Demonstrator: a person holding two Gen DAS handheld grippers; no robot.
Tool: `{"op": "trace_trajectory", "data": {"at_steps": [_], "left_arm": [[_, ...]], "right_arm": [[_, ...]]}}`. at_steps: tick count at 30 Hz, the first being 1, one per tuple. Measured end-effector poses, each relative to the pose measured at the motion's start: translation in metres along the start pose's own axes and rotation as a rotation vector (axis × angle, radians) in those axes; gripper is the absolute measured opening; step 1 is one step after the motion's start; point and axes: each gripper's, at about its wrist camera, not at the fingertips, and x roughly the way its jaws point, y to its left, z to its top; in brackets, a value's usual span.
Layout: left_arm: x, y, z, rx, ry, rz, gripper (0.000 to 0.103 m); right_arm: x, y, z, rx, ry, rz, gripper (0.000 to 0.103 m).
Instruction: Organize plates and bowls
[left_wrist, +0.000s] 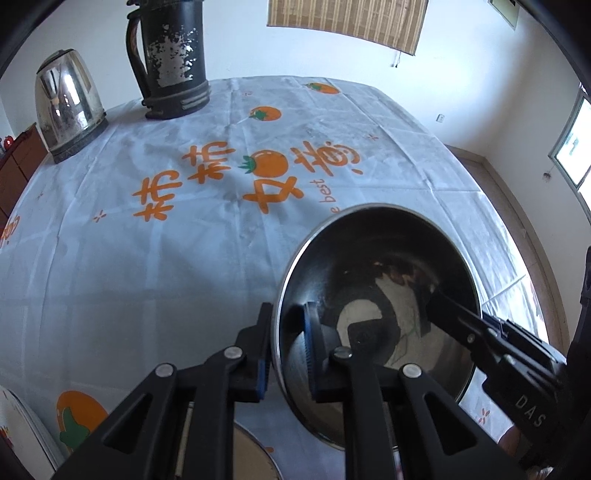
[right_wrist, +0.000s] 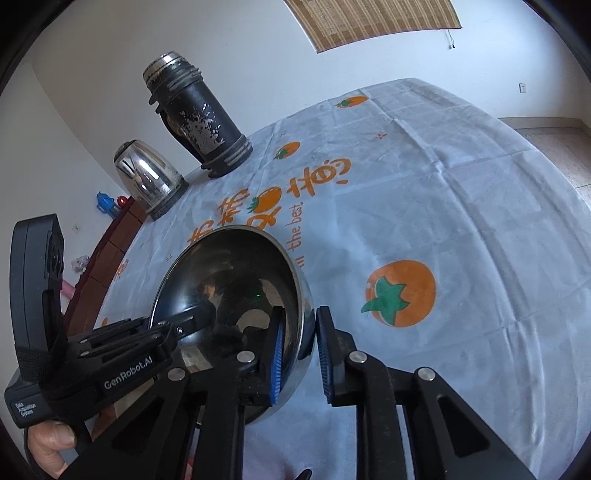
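Both grippers, left & right, clamp 1 steel bowl; 2 kettles behind, 1 top cropped.

Both tools are black plastic linkages with silver rivets and blue ribbed pads; white "GenRobot.AI" lettering.

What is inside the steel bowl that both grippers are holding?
No food shows inside the steel bowl. One finger of the left gripper and one of the right gripper reach inside; otherwise only reflections. The table under it is covered.
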Motion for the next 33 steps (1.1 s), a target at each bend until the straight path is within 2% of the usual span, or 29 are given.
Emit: {"op": "trace_trajectory", "data": {"at_steps": [4,10,14,20,27,33], "left_arm": [[-0.009,-0.005,-0.002,0.016,-0.027,0.03,0.013],[-0.012,-0.005,0.001,0.015,-0.03,0.032,0.013],[0.0,-0.007,0.002,0.016,0.004,0.031,0.013],[0.016,-0.01,0.009,-0.001,0.049,0.015,0.014],[0.025,-0.013,0.018,-0.014,0.054,0.023,0.015],[0.033,-0.005,0.02,-0.074,0.09,0.006,0.018]], "right_arm": [[0.001,0.003,-0.002,-0.006,0.004,-0.004,0.018],[-0.005,0.0,0.0,0.018,-0.007,0.031,0.018],[-0.002,-0.002,-0.001,0.018,0.001,0.013,0.018],[0.008,-0.019,0.0,0.085,0.051,0.033,0.018],[0.008,-0.026,0.003,0.101,0.021,0.033,0.02],[0.009,-0.023,0.005,0.09,-0.008,0.051,0.024]]}}
